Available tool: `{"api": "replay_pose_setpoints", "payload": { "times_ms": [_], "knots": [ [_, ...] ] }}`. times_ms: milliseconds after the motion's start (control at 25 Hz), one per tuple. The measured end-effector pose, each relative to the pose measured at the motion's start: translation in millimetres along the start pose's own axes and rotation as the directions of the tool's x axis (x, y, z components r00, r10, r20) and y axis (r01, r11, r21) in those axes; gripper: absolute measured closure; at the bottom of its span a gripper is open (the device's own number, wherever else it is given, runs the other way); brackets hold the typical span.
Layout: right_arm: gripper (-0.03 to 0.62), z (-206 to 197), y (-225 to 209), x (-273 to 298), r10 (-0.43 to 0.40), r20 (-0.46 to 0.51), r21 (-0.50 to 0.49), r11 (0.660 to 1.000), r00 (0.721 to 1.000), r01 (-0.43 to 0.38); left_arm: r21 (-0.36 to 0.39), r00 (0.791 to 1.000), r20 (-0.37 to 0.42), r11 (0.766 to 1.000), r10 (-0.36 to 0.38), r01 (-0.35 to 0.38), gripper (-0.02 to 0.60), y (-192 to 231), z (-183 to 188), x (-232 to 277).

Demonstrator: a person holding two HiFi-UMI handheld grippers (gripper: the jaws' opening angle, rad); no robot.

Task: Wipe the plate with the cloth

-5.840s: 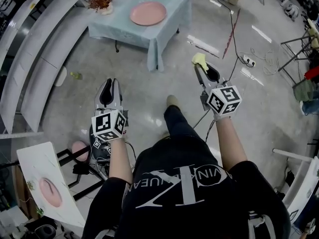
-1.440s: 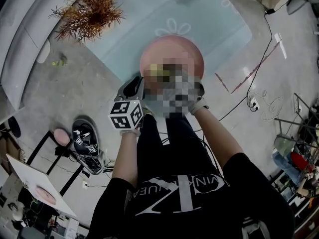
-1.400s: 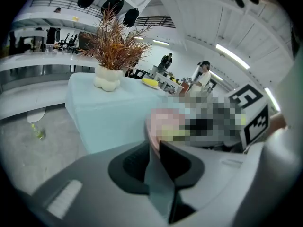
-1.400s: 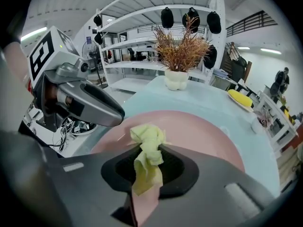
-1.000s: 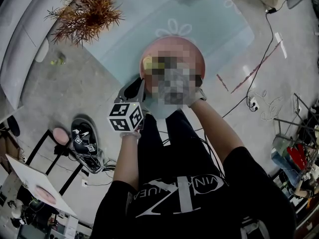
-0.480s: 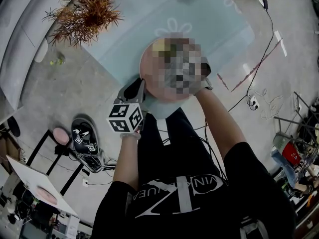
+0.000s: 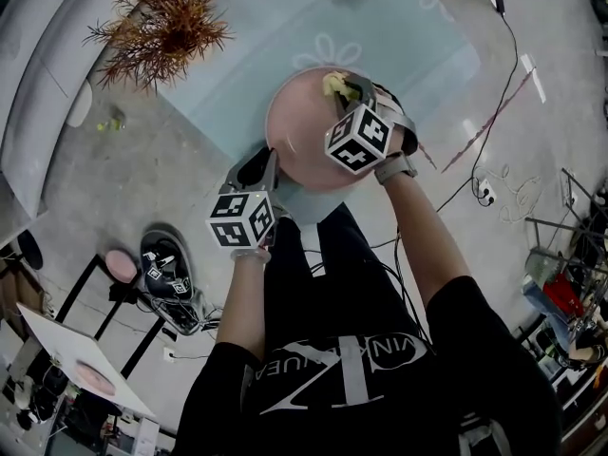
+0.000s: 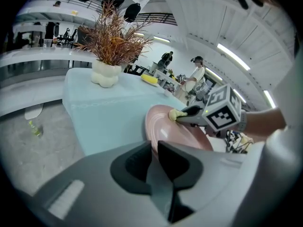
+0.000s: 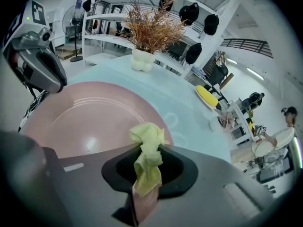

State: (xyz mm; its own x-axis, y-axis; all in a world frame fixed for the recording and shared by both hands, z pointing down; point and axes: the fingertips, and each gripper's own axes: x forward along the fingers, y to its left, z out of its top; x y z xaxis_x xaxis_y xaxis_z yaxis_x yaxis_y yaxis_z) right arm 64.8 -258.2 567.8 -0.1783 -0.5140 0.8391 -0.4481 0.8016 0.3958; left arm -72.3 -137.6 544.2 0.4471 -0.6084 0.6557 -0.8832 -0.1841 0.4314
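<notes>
Plate [image 7: 302,133] is hard and smooth, and prob. breaks if dropped, so the rim is the place to hold it. Left gripper [image 8: 153,146] has its jaws pinched on the near rim, at 7 o'clock. Plate sits at the table's near corner. Cloth [image 9: 147,148] is soft, light and bunched up. Right gripper [image 9: 146,161] squeezes it tight at the plate's far rim, 1 o'clock; looks like it's touching.

Room is big w/ a grey floor [image 7: 104,198]. Table [image 7: 399,36] has a pale blue cover that may slide, I think. Plant [image 7: 161,22] is at 10 o'clock, well apart.
</notes>
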Motion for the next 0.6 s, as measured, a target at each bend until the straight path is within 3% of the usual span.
{"api": "replay_pose_setpoints", "payload": {
  "times_ms": [280,600],
  "knots": [
    [0.519,-43,2,-19,0.001,-0.074,0.059,0.998,0.997,0.003,0.007,1.000,-0.010,1.000,-0.007,0.007,0.581,-1,0,0],
    [0.519,-78,33,-47,0.128,-0.108,0.227,0.969,0.986,-0.101,0.006,1.000,-0.019,1.000,-0.012,0.013,0.581,-2,-1,0]
  ]
}}
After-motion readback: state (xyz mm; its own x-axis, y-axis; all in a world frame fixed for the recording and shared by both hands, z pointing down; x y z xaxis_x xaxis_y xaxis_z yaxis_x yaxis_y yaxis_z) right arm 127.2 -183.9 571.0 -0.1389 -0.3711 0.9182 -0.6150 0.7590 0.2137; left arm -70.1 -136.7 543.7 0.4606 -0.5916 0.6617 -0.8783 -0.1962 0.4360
